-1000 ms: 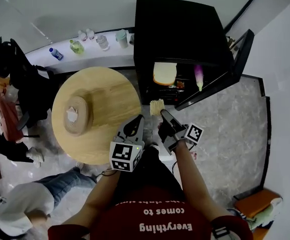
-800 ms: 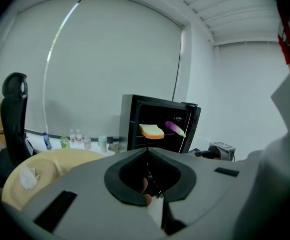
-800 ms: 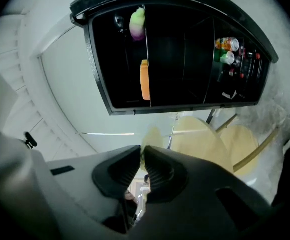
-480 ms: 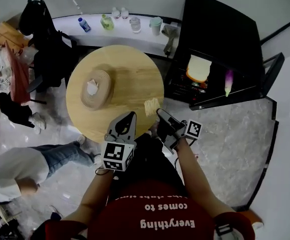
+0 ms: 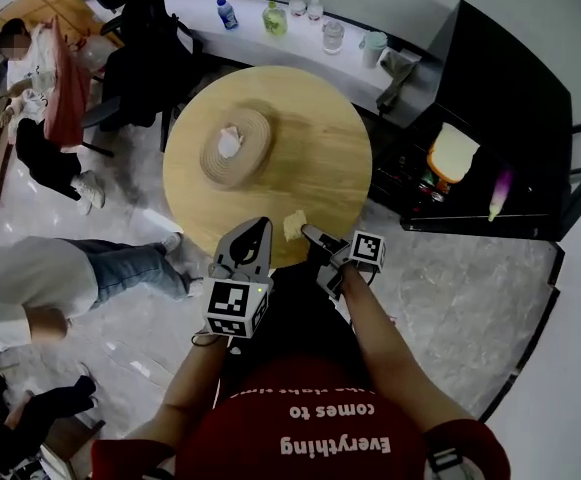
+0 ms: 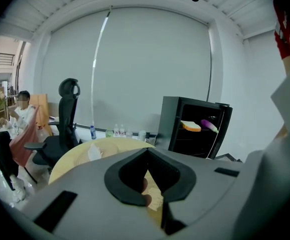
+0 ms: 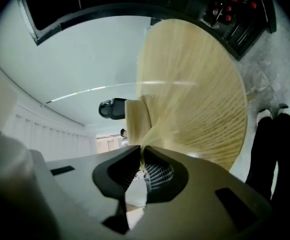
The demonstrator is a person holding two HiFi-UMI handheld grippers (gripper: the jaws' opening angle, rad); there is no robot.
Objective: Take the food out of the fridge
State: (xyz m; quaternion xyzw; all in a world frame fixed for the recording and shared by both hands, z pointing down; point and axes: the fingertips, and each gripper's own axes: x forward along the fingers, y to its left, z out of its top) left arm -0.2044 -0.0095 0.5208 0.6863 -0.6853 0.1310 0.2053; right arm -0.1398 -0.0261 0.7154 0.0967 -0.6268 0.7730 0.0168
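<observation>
My right gripper is shut on a pale yellow block of dry noodles and holds it just over the near edge of the round wooden table. In the right gripper view the noodle block stands up from the closed jaws. Beside it on the left, my left gripper is shut and holds nothing; its tips point over the table. At the right the black fridge stands open with a bread slice and a purple eggplant inside.
A woven basket with something white in it sits on the table's left half. Bottles and cups line the white ledge behind. A black office chair and people stand at the left; one person crouches by my left side.
The view has swung left, away from the fridge and onto the table. My right gripper carried the noodle block from in front of the fridge to the table's near edge; my left gripper came along.
</observation>
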